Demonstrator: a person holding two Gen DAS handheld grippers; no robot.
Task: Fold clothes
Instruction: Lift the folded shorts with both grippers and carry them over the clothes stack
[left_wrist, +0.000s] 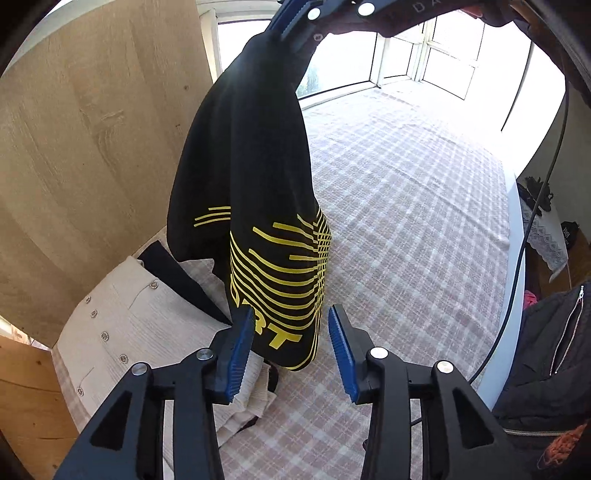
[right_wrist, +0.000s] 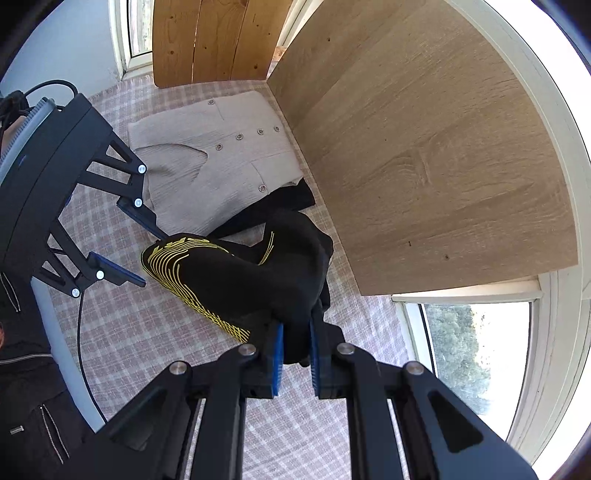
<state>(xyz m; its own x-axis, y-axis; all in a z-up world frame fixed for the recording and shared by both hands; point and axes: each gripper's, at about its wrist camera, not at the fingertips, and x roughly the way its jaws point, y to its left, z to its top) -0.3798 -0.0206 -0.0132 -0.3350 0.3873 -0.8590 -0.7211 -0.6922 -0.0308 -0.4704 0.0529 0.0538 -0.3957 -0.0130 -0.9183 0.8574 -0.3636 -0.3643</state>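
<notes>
Two grippers are seen in the left wrist view. The left gripper (left_wrist: 291, 347) is held partly apart, its blue pads (left_wrist: 242, 350) on either side of the lower hem of a black shirt (left_wrist: 243, 166) without pressing it. The shirt, printed with yellow lines and letters, hangs from the right gripper (left_wrist: 295, 22) at the top of the frame, where its upper edge is pinched. Below and to the left, a folded beige cardigan (left_wrist: 122, 325) with metal buttons lies on a checked cloth (left_wrist: 406, 192), with a dark garment (left_wrist: 177, 277) tucked under its edge. A wooden board (left_wrist: 92, 129) stands behind, and a window (left_wrist: 443, 66) is seen beyond the cloth.

In the right wrist view, the right gripper (right_wrist: 296, 350) is closed narrowly on a bunched fold of the black shirt (right_wrist: 240, 280), which is draped down toward the checked cloth (right_wrist: 140, 332). The left gripper (right_wrist: 147, 254) is seen at the left with its fingers apart, one finger beside the printed hem and the other clear of it. The beige cardigan (right_wrist: 221, 170) lies just beyond, beside the wooden board (right_wrist: 424, 147).
</notes>
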